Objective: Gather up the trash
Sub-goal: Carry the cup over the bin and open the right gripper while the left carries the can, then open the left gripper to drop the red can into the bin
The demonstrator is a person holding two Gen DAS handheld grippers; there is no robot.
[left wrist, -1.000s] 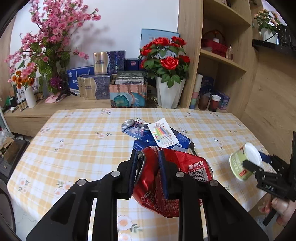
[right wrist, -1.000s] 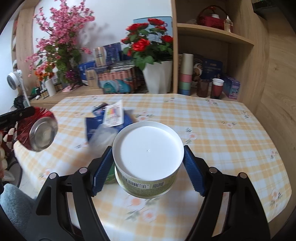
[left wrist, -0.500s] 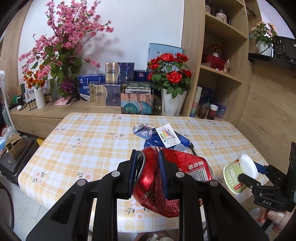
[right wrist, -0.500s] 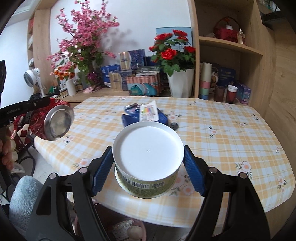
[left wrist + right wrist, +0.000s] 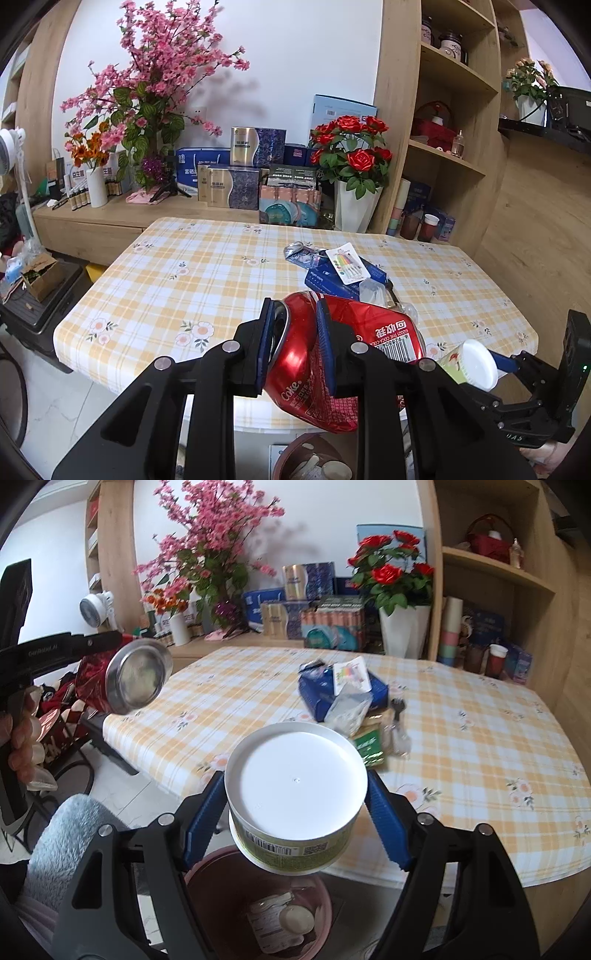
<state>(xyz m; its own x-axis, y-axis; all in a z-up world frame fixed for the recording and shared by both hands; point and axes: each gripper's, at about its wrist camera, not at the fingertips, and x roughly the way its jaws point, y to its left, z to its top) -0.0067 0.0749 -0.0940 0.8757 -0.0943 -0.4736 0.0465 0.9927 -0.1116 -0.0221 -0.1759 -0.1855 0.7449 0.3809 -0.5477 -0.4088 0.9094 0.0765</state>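
Both grippers have drawn back off the tabletop (image 5: 461,716) toward the bin (image 5: 207,878) below its edge. Left gripper (image 5: 293,334): fingers clenched on the crushed red can (image 5: 343,354). Right gripper (image 5: 295,812): fingers grasping the white-lidded cup (image 5: 295,797) above the bin. Drop appears imminent; wrappers (image 5: 343,690) remain on the tabletop.

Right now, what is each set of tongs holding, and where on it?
Left tongs: crushed red Coke can, pinched at its top rim. Right tongs: white-lidded green tub, clamped across its sides.

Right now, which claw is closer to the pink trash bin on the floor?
Right. The right claw, holding the white tub, is directly above the bin. The left claw, gripping the red can, is off to its side.
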